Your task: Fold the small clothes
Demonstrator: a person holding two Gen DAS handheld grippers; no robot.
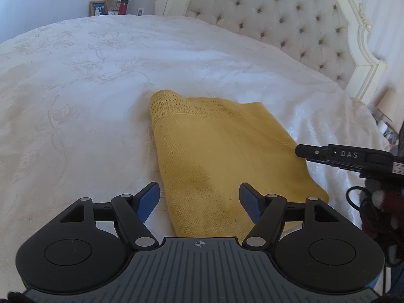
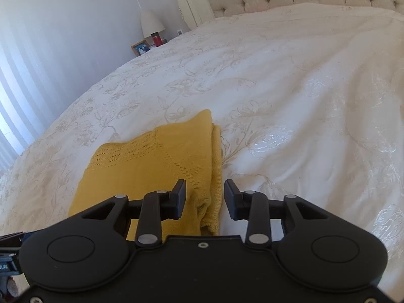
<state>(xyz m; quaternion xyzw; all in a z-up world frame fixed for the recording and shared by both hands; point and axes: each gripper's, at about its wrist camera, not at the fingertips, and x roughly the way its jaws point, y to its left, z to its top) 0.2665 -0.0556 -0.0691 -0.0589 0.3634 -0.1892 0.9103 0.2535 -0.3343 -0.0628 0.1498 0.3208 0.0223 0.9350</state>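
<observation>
A yellow knitted garment (image 1: pixel 222 156) lies folded on the white bedspread (image 1: pixel 88 88), lace-patterned edge at its far end. My left gripper (image 1: pixel 199 199) is open and empty, hovering over the garment's near edge. My right gripper (image 2: pixel 205 198) is open and empty, its jaws either side of the garment's (image 2: pixel 151 166) layered right edge, just above it. The right gripper also shows in the left wrist view (image 1: pixel 328 155), at the garment's right side.
A tufted headboard (image 1: pixel 290 17) stands at the bed's far end. A nightstand with a lamp (image 2: pixel 151 24), a photo frame (image 2: pixel 140 48) and a red cup (image 2: pixel 156 39) is beyond the bed's far side. Window blinds (image 2: pixel 22 80) are at the left.
</observation>
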